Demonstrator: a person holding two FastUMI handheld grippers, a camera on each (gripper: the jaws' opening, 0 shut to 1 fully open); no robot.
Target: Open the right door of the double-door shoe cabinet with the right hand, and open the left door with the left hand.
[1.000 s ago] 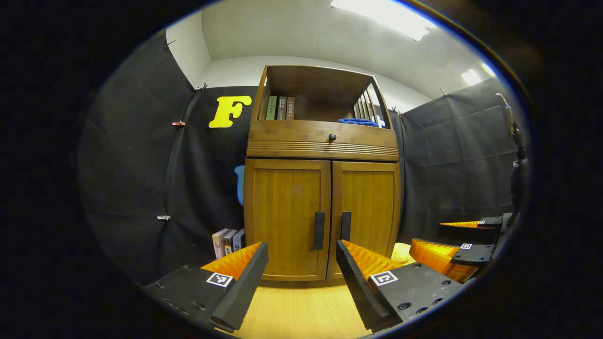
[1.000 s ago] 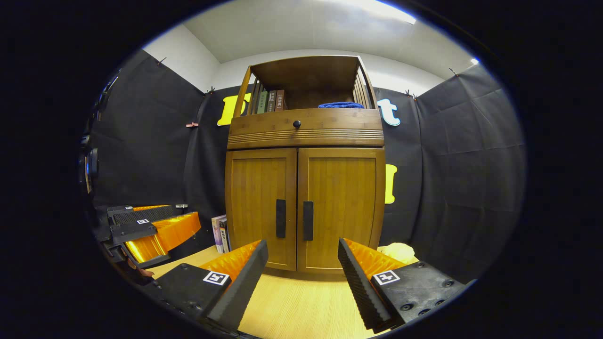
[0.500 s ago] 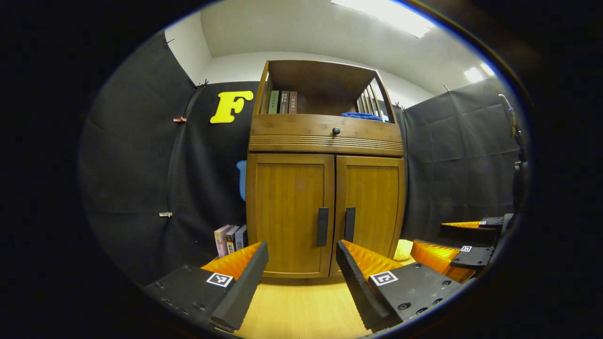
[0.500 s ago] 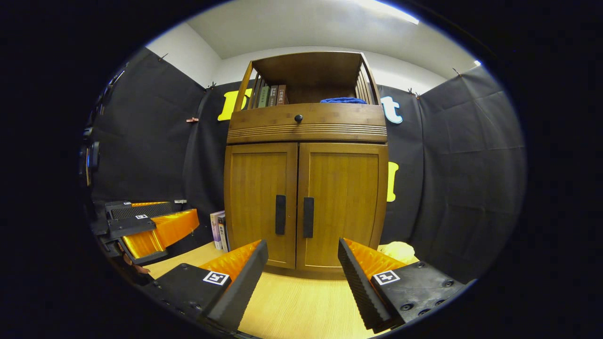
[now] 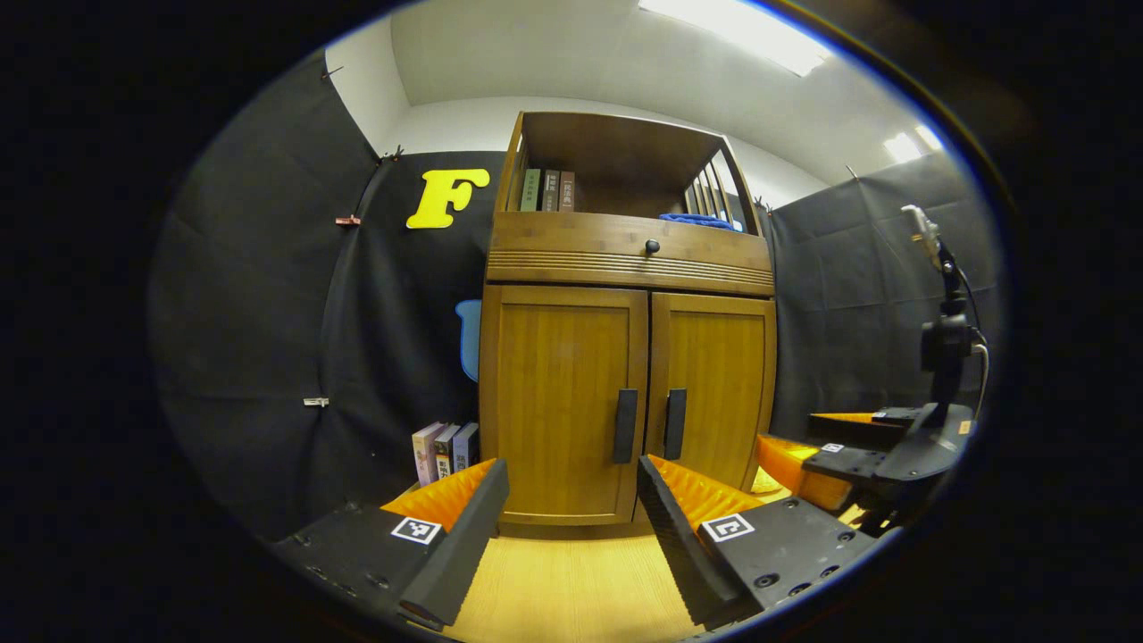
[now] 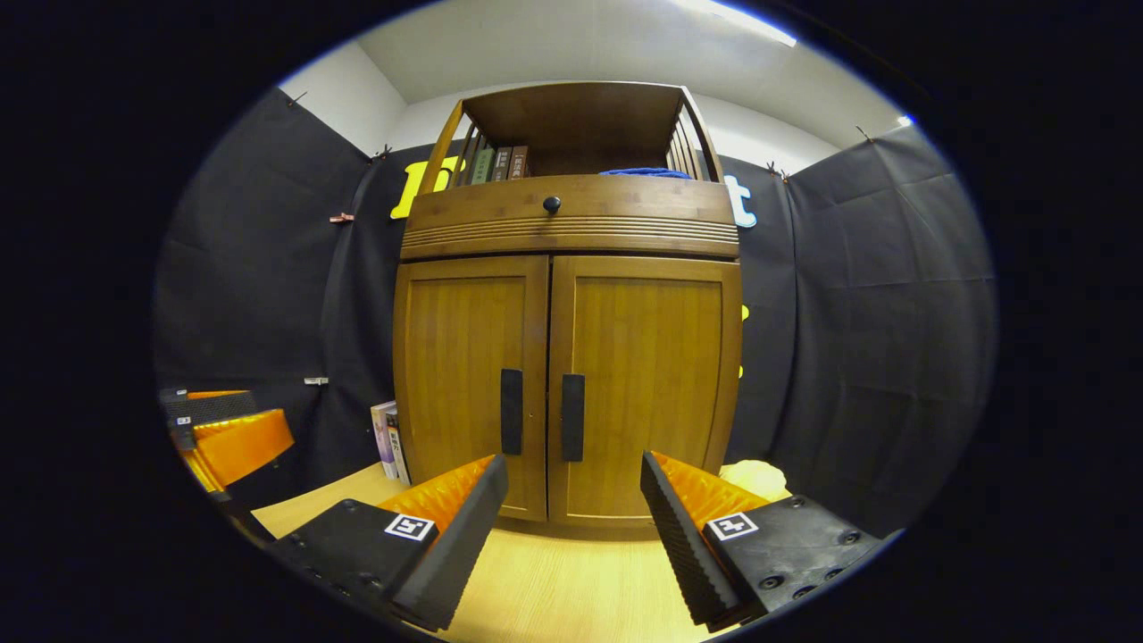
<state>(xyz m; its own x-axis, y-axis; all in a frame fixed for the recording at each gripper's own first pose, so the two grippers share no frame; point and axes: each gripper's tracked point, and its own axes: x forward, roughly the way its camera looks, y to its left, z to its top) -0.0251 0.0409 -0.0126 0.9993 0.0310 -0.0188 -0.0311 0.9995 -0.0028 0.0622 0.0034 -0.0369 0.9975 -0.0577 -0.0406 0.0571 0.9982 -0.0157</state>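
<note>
A wooden shoe cabinet [image 5: 625,268] stands ahead with both doors closed. Its left door [image 5: 558,393] carries a dark vertical handle [image 5: 625,426], and the right door [image 6: 647,375] has its own handle [image 6: 572,417]. My left gripper [image 5: 564,527] is open, short of the cabinet and facing the left door's handle. My right gripper [image 6: 571,527] is open too, a short way in front of the doors, facing the gap between the two handles. The right gripper [image 5: 835,460] also appears at the right of the left gripper view, and the left gripper [image 6: 223,438] at the left of the right gripper view.
A drawer with a round knob [image 6: 552,204] sits above the doors, with books [image 5: 546,190] and a blue cloth [image 5: 696,219] on the open shelf. More books [image 5: 444,451] stand left of the cabinet on the wooden floor [image 6: 571,580]. A pale yellow thing [image 6: 755,478] lies at its right.
Both grippers have moved closer to the cabinet, which looks larger now. The right gripper has advanced further, and its view has drifted right of the handles. Both stay open.
</note>
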